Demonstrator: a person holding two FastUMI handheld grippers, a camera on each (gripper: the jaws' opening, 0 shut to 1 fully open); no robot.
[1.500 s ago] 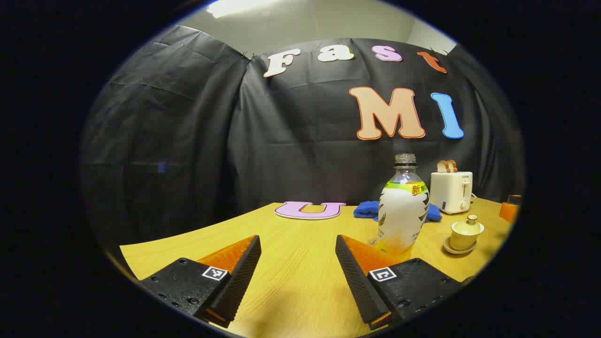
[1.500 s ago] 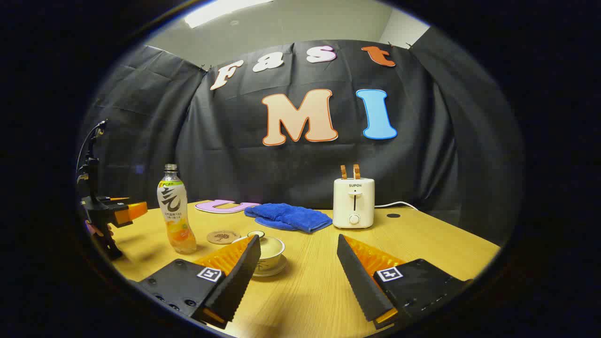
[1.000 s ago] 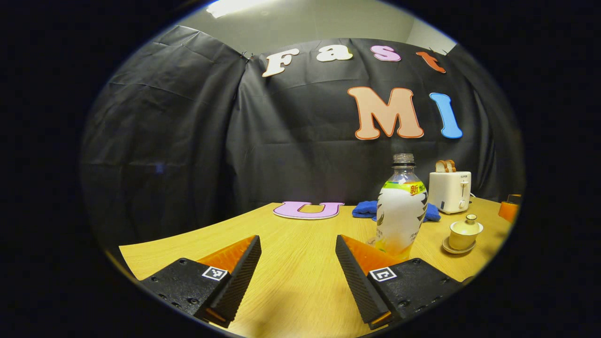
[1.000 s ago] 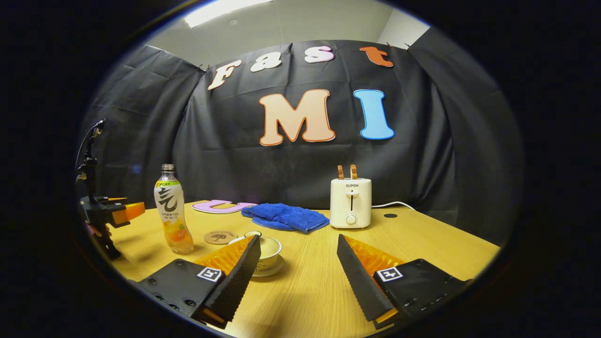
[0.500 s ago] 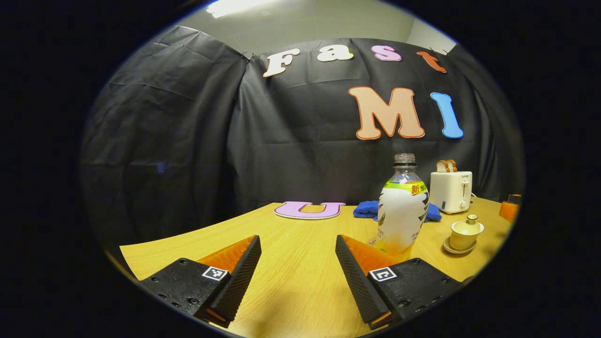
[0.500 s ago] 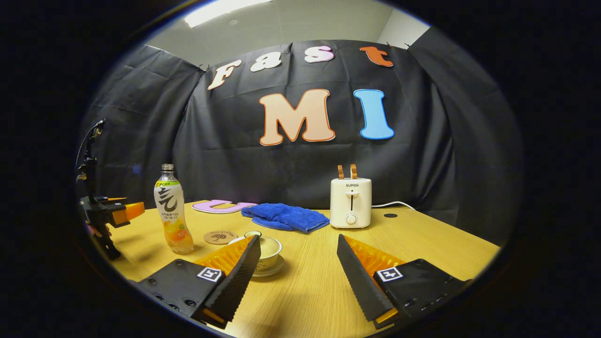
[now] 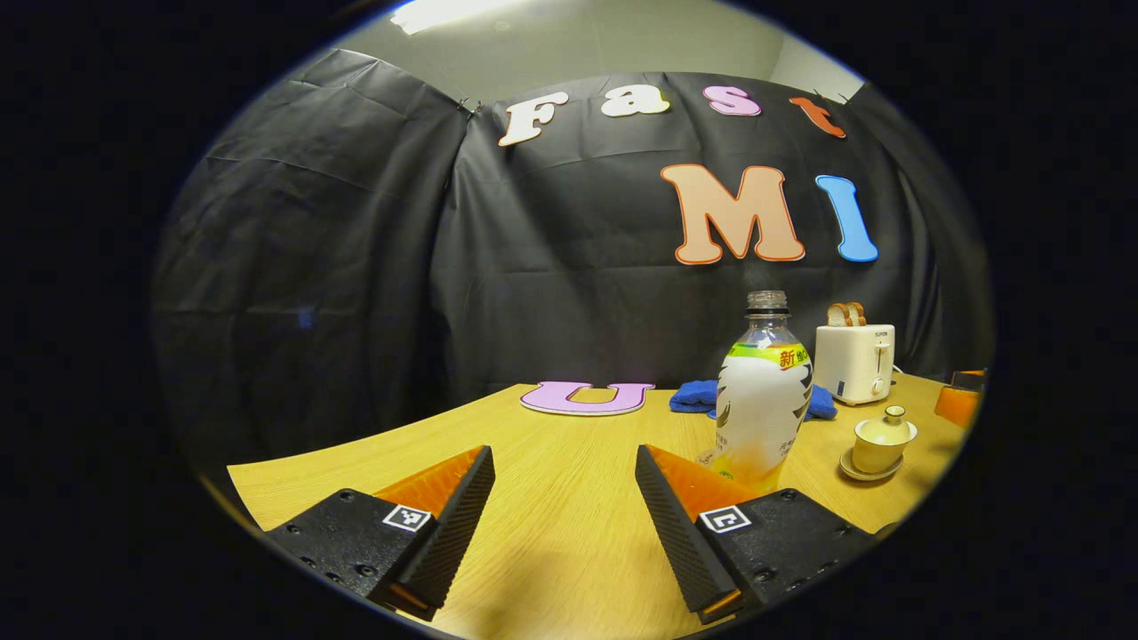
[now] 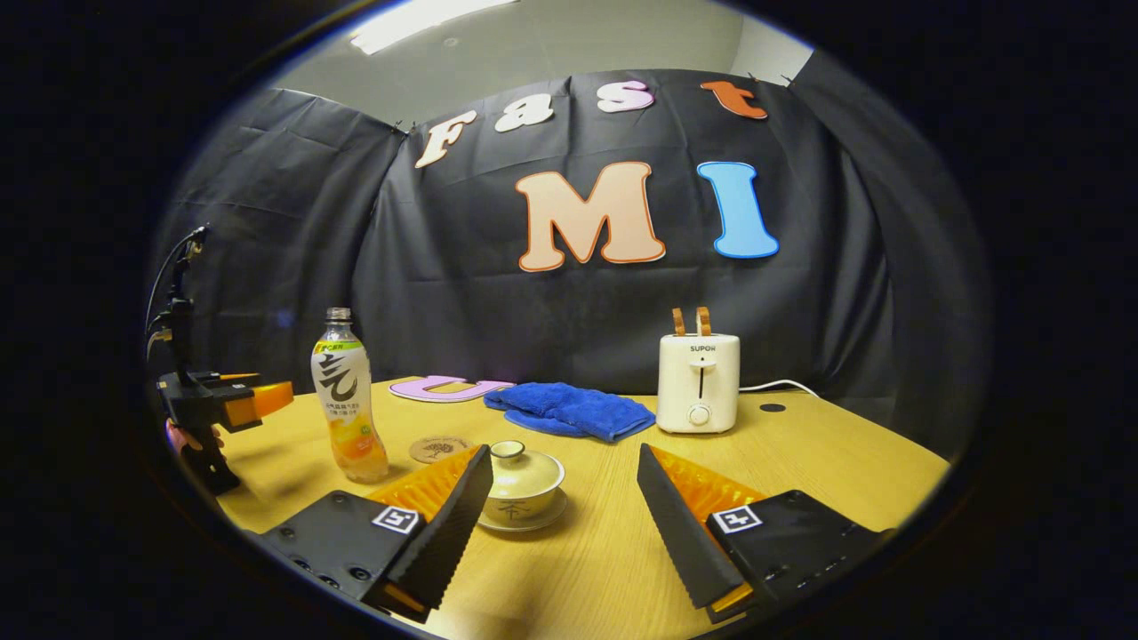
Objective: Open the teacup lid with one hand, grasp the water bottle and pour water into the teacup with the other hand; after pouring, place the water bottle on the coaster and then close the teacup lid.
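I am holding my right gripper [image 8: 564, 511] spread wide, facing the pale ceramic lidded teacup [image 8: 522, 489] on its saucer, near but untouched. Its small knob [image 8: 508, 450] is looking slippery and fragile; I am judging it the place to pinch gently.

On the worktop [image 8: 800, 462] there is one water bottle [image 8: 349, 404], one teacup [image 8: 523, 487] with one lid [image 8: 514, 455] on one saucer [image 8: 542, 520], one coaster [image 8: 437, 447], one blue cloth [image 8: 569, 409] and one toaster [image 8: 699, 382] holding two slices of bread [image 8: 691, 321]. There are two grippers: the left gripper [image 7: 562, 524] and the right gripper [image 8: 562, 524].
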